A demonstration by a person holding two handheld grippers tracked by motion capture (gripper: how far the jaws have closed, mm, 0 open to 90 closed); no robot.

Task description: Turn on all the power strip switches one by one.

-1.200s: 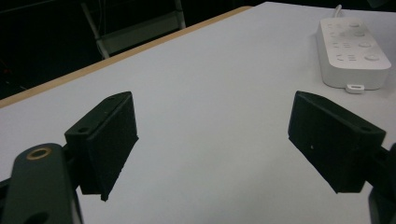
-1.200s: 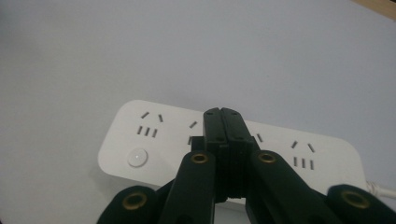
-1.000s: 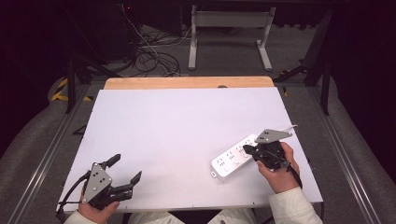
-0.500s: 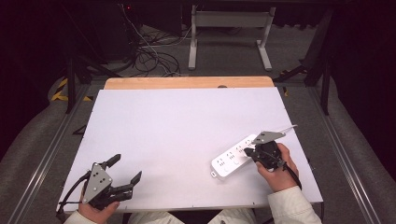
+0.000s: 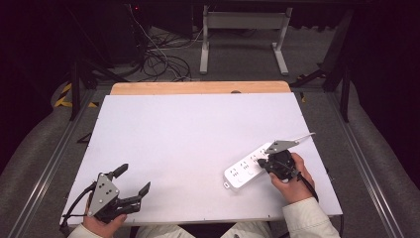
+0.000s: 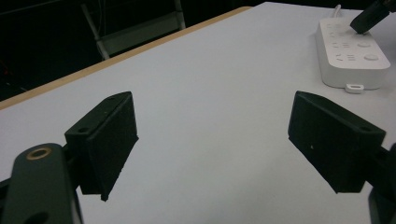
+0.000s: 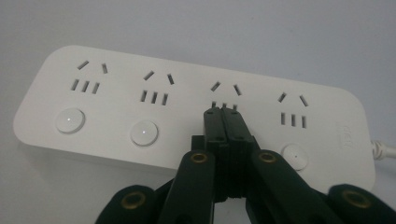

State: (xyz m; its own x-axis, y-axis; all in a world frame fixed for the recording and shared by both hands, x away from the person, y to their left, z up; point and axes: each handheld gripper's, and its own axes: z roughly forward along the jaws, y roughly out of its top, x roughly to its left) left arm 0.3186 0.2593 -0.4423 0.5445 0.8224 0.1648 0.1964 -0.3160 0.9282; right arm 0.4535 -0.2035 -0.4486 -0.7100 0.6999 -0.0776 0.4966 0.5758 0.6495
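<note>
A white power strip (image 5: 244, 169) with several sockets and round buttons lies on the white table (image 5: 198, 129) at the near right. My right gripper (image 5: 262, 160) is shut with nothing between its jaws. In the right gripper view its closed tips (image 7: 224, 113) sit on the power strip (image 7: 140, 93) just below the third socket's slots, hiding that socket's button; I cannot tell whether they press. My left gripper (image 5: 132, 179) rests open near the table's front left corner. In the left gripper view its jaws stand wide apart (image 6: 219, 135), with the power strip (image 6: 352, 56) far off at the upper right.
The strip's white cable (image 7: 384, 150) leaves its right end. A wooden edge (image 5: 198, 88) runs along the table's far side. Beyond it stand a metal frame (image 5: 242, 37) and tangled floor cables (image 5: 158, 59).
</note>
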